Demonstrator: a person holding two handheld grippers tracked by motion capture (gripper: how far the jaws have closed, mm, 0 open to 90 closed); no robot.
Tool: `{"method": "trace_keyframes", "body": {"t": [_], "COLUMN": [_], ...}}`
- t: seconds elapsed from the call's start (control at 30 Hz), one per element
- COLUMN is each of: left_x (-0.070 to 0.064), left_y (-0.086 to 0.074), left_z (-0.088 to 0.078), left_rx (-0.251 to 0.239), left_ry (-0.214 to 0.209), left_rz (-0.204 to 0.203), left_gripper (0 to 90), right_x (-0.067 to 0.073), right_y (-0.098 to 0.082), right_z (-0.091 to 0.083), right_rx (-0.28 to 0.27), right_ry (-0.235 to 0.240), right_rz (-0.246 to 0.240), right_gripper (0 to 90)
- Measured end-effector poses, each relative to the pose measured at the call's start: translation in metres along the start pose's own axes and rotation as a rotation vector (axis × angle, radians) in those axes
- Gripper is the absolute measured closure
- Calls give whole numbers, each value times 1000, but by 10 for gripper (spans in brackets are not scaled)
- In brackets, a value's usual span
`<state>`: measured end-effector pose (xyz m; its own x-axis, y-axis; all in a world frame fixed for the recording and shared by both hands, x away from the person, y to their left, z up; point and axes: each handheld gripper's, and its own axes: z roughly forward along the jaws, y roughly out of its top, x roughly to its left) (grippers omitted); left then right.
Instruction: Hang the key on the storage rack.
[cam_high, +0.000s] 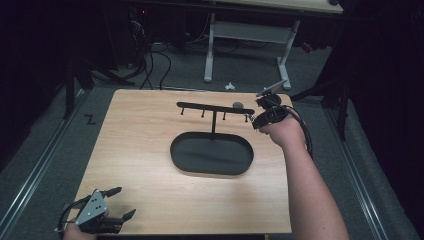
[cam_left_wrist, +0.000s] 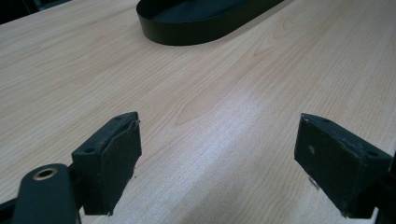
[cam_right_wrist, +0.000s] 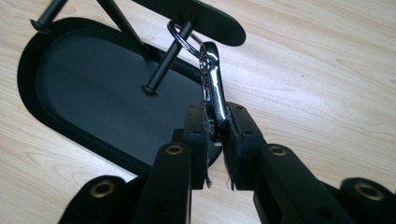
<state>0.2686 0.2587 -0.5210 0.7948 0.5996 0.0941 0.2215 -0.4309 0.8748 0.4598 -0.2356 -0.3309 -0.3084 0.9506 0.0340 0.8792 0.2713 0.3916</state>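
The right gripper (cam_right_wrist: 217, 140) has its two black jaws pressed close on a shiny silver clip (cam_right_wrist: 212, 88). No earlier look is at hand, so only the hold itself can be told: the pads (cam_right_wrist: 198, 135) squeeze the lower end of the clip from both sides. The clip is long, thin and bright like a mirror. Its top end joins a small metal ring (cam_right_wrist: 180, 36). The ring goes around one of the thin black pegs (cam_right_wrist: 166, 63) that hang down from the flat black bar (cam_right_wrist: 205, 16) of the stand. So the clip is at the right end of the stand, up off the table, tilted between the peg and the jaws.

Just behind the clip stands the next thing in the way: the stand's thin post (cam_high: 214, 123), which rises from a black oval tray (cam_high: 212, 154). The tray sits near the middle of the wooden table (cam_high: 140, 150). In the high view the bar (cam_high: 215, 107) has more pegs along it, and a small grey round thing (cam_high: 238, 105) lies on or by its right end; it is too small to tell what it is. The right gripper (cam_high: 256, 120) is at that same end.

Well apart, at the near left corner of the table, the left gripper (cam_high: 122, 202) rests low. Its jaws stand wide apart over bare wood (cam_left_wrist: 219, 107) and hold nothing.
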Motion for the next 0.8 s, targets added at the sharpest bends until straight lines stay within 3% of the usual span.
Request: {"method": "trace_keyframes", "body": {"t": [0.8], "left_x": [0], "left_y": [1], "left_z": [2], "left_rx": [9], "left_ry": [-8], "left_rz": [2], "left_gripper": [153], "right_x": [-6], "right_y": [-10], "right_z": [2], "right_rx": [0], "right_ry": [-3], "right_rz": [15], "right_gripper": [727]}}
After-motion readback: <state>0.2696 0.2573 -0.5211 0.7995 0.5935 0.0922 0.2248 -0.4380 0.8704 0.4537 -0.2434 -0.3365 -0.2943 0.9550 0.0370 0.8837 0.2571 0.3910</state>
